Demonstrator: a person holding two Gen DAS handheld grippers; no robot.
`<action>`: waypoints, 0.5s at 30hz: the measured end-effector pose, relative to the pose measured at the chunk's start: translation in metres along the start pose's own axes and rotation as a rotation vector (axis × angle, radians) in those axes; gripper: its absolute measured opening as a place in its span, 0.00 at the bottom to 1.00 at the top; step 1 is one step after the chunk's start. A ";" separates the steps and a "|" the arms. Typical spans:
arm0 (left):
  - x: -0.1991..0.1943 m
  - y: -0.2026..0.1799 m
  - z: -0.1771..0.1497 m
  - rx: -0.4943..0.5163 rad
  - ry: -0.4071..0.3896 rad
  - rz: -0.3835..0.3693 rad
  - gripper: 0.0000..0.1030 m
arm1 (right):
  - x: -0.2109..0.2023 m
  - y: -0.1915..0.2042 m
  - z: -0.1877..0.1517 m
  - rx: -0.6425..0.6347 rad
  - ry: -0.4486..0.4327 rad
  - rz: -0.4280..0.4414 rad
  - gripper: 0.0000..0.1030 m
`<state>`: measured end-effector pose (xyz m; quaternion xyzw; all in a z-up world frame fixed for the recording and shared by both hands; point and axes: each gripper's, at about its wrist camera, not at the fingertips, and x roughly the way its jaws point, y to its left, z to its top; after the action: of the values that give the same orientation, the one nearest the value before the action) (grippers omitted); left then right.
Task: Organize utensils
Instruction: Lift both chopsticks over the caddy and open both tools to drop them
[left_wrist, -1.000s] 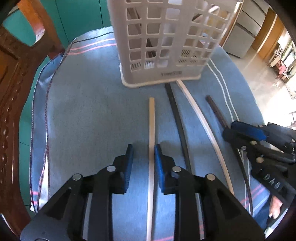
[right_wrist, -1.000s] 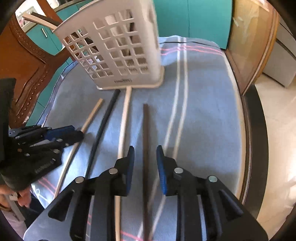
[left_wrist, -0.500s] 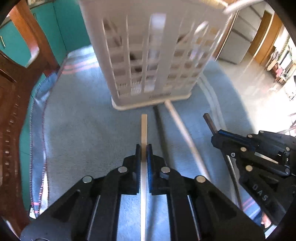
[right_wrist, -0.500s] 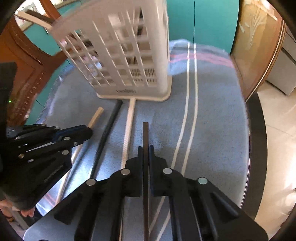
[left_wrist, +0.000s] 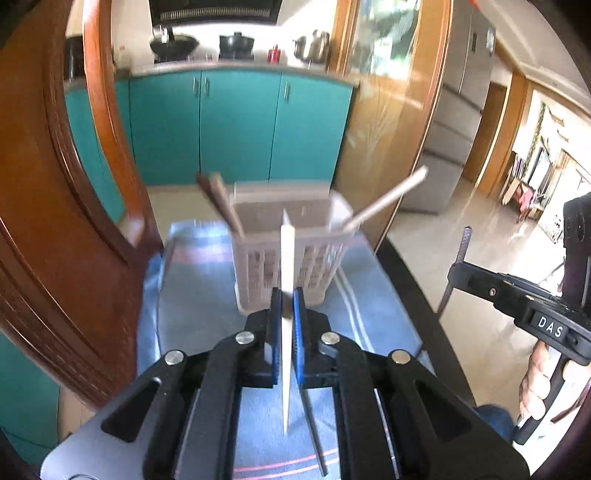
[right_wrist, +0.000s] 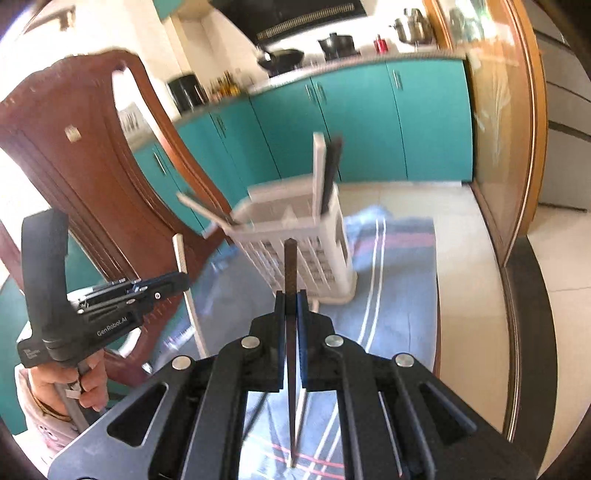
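The white basket (left_wrist: 284, 254) is motion-blurred, and what fills its compartments cannot be told.

Pale cream chopstick (left_wrist: 287, 258): clamped, lifted clear of the blue striped cloth (left_wrist: 199, 295), tip aimed at the white lattice plastic utensil basket (left_wrist: 295, 258). Dark brown chopstick (right_wrist: 290, 269): likewise clamped and raised. The basket stands upright on the cloth, several chopsticks leaning inside.

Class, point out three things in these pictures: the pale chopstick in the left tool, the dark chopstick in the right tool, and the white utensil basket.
pale chopstick (left_wrist: 287, 258), left wrist view, upper shaft.
dark chopstick (right_wrist: 290, 266), right wrist view, shaft above the tool's tips.
white utensil basket (right_wrist: 341, 236), right wrist view, right side wall.
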<state>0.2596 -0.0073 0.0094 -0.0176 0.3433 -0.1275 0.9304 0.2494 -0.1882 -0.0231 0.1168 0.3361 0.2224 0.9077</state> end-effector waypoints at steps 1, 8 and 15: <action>-0.007 -0.001 0.009 0.002 -0.024 -0.004 0.07 | -0.009 0.004 0.004 0.000 -0.024 0.009 0.06; -0.070 -0.003 0.084 0.002 -0.261 -0.022 0.07 | -0.048 0.032 0.073 -0.028 -0.256 0.035 0.06; -0.069 0.013 0.110 -0.074 -0.341 -0.024 0.07 | -0.065 0.031 0.116 0.002 -0.478 -0.043 0.06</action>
<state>0.2825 0.0164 0.1357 -0.0775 0.1848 -0.1210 0.9722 0.2724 -0.1997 0.1110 0.1600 0.1143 0.1687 0.9658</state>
